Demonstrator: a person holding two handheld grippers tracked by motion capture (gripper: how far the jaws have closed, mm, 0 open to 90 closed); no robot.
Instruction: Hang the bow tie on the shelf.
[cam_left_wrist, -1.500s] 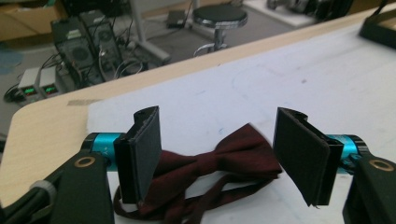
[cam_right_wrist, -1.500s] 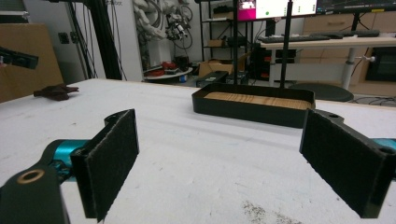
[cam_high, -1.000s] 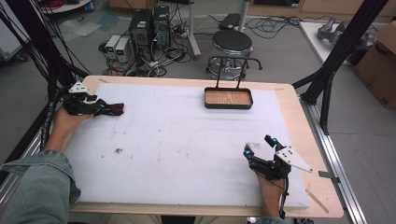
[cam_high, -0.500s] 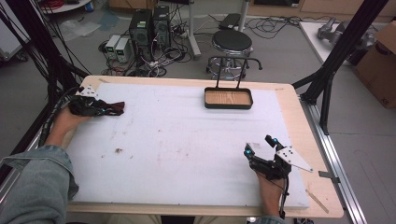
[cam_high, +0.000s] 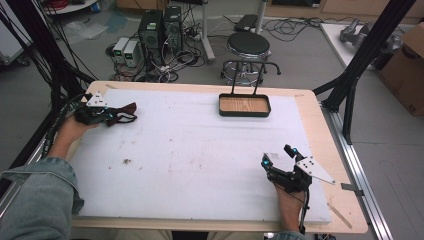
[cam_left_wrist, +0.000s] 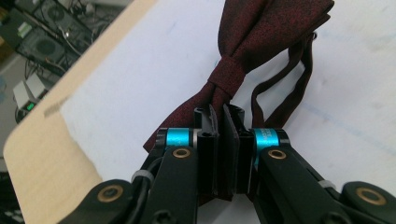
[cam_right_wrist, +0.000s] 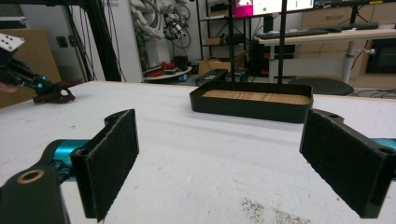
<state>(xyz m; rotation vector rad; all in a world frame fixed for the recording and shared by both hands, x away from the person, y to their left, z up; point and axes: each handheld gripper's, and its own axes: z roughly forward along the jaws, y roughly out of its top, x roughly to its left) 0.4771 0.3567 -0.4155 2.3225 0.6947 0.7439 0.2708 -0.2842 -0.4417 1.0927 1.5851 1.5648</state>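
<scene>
A dark red bow tie (cam_left_wrist: 261, 42) with a thin strap lies on the white table cover at the far left (cam_high: 122, 113). My left gripper (cam_left_wrist: 220, 114) is shut on one wing of the bow tie, just short of its centre knot; in the high view the left gripper (cam_high: 102, 115) sits at the table's left edge. My right gripper (cam_high: 278, 156) rests at the near right of the table, open, with nothing between its felt-lined fingers (cam_right_wrist: 112, 154). From the right gripper view the bow tie (cam_right_wrist: 55, 95) and the left gripper show far off at the left.
A shallow black tray (cam_high: 244, 105) with a wooden floor stands at the back middle of the table (cam_right_wrist: 252, 100). The white cover (cam_high: 200, 150) has small dark specks. A stool (cam_high: 248, 47), computer boxes and cables stand beyond the far edge.
The left hand has shifted slightly to the right with the bow tie held in its gripper. The right gripper has stayed in place, open.
</scene>
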